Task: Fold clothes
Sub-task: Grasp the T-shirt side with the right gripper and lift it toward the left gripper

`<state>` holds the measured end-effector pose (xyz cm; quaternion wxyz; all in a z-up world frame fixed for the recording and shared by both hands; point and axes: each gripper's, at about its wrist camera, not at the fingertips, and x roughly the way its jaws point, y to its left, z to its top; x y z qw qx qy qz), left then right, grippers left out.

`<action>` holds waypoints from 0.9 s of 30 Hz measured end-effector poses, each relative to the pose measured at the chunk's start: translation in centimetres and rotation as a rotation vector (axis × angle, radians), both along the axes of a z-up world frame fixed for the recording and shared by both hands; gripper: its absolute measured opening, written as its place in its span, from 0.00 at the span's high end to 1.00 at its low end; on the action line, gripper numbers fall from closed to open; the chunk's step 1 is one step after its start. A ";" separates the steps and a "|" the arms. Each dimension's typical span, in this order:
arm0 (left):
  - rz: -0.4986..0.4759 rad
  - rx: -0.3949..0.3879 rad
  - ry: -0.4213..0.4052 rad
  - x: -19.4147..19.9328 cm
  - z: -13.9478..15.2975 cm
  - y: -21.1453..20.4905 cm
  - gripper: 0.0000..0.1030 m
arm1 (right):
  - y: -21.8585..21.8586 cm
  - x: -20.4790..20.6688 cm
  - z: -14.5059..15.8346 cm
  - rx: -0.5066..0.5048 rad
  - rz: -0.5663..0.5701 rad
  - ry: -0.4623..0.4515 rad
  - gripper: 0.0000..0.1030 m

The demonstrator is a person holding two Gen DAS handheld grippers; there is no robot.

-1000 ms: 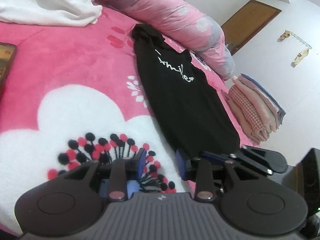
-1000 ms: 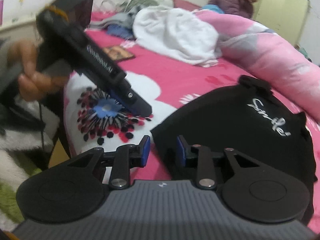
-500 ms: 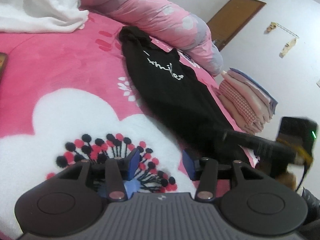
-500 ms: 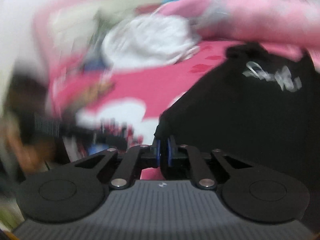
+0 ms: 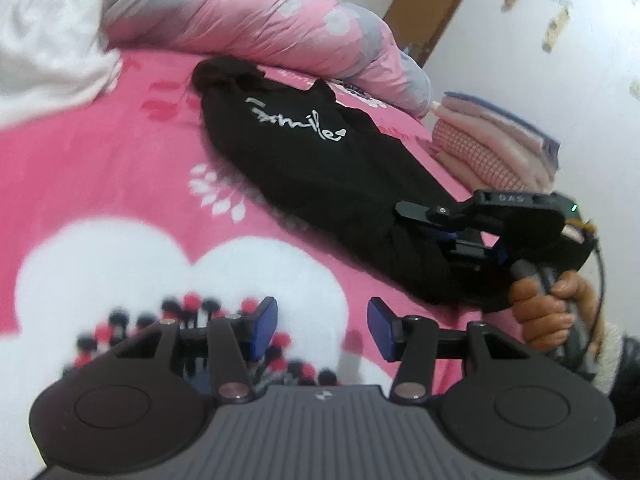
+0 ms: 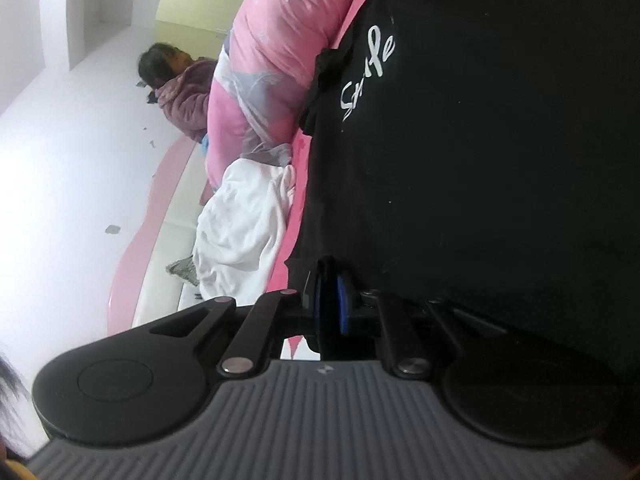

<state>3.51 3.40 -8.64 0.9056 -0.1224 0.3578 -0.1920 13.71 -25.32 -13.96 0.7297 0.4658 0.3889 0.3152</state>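
A black garment (image 5: 320,168) with white "Smile" lettering lies lengthwise on the pink bedspread (image 5: 100,152). My left gripper (image 5: 322,326) hovers open over the bedspread's white heart pattern, just short of the garment's near end, with nothing between its blue pads. To the right, a hand holds my right gripper (image 5: 436,236), turned on its side at the garment's near corner. In the right wrist view the garment (image 6: 500,160) fills the right side. The right gripper (image 6: 330,304) pinches its edge; its jaws are opening a little, with cloth still pressed between the pads.
A rolled pink and grey duvet (image 5: 280,20) lies along the far side of the garment. A white cloth (image 5: 48,60) is heaped at the far left. Folded pink clothes (image 5: 492,140) are stacked at the bed's right edge. A person in a purple jacket (image 6: 184,92) sits beyond the duvet.
The right gripper rolled onto its side, moved to the garment's near corner and closed on the cloth. The left gripper opened wider and shifted a little over the bedspread.
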 end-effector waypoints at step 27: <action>-0.079 0.240 -0.153 4.5 -0.5 -6.8 0.58 | -0.9 -0.4 2.6 -0.210 0.139 -0.160 0.74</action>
